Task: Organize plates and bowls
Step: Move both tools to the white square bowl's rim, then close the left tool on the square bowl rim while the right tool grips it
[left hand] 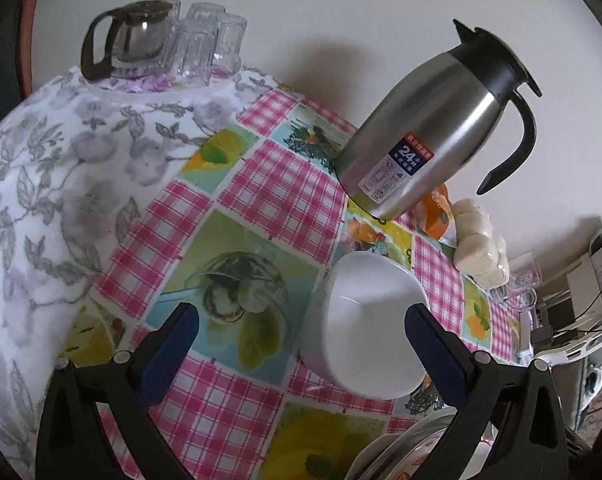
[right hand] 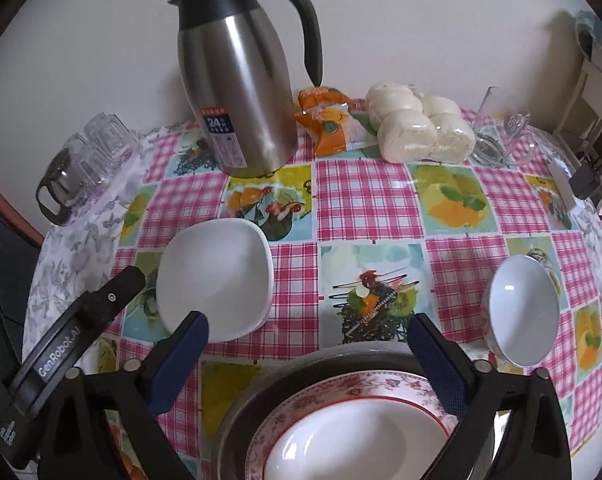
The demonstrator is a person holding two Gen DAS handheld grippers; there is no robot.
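- My left gripper is spread wide, holding nothing; the square white bowl sits just inside its right finger.
- My right gripper gapes empty above the stacked plates; the round bowl lies beyond its right finger.

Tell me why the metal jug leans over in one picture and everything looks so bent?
Left wrist view: the fisheye lens tilts the steel jug and curves the tablecloth; the jug throws a soft shadow on the wall. Right wrist view: the same jug stands upright, slightly blurred, while the table edges bow round.
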